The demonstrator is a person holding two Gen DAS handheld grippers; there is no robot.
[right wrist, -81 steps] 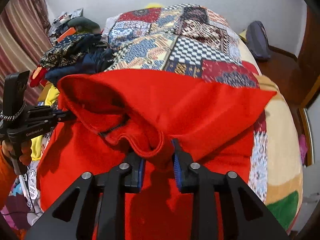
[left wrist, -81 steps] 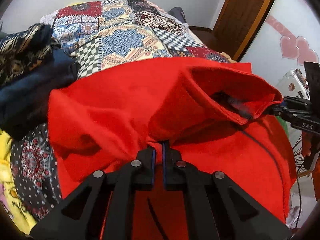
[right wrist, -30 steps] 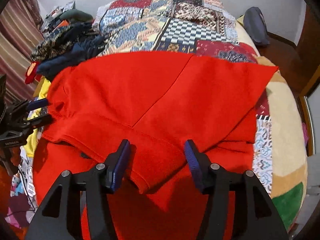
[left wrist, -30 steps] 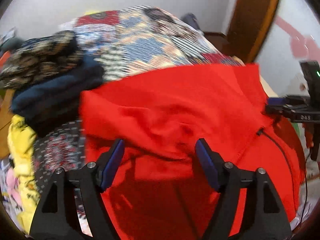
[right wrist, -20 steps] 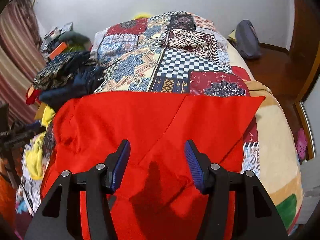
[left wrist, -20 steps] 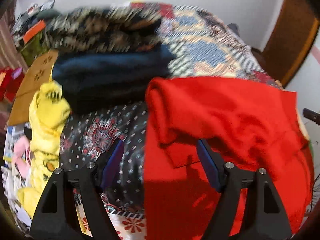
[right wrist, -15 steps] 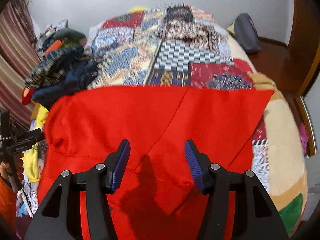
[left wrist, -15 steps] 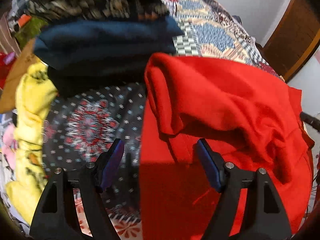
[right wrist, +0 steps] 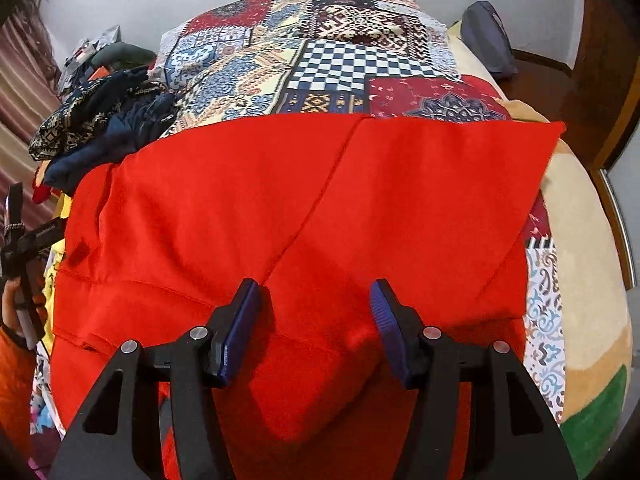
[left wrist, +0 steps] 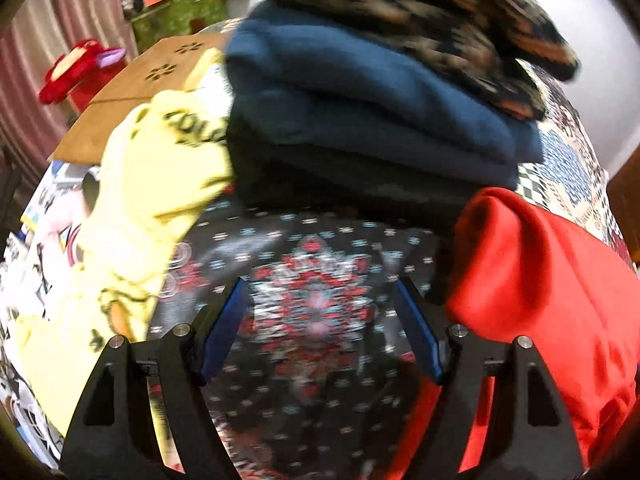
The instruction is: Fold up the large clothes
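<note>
A large red garment (right wrist: pixel 320 208) lies folded over on the patchwork bedspread (right wrist: pixel 332 60). My right gripper (right wrist: pixel 314 292) is open and empty, just above the garment's near folded edge. In the left wrist view only the garment's rolled left edge (left wrist: pixel 540 264) shows at the right. My left gripper (left wrist: pixel 322 292) is open and empty, over a dark patterned cloth (left wrist: pixel 312 300) to the left of the red garment. The left gripper also shows at the far left of the right wrist view (right wrist: pixel 30 240).
A stack of folded dark blue and patterned clothes (left wrist: pixel 380 112) lies beyond the left gripper. A yellow printed garment (left wrist: pixel 160 184) lies at its left. A brown board (left wrist: pixel 132 92) and clutter stand beyond. A grey bag (right wrist: pixel 488 40) lies on the far right of the bed.
Both grippers opened and let go of the red garment, which now lies folded flat. My left gripper has swung left, off the garment and over the dark patterned cloth.
</note>
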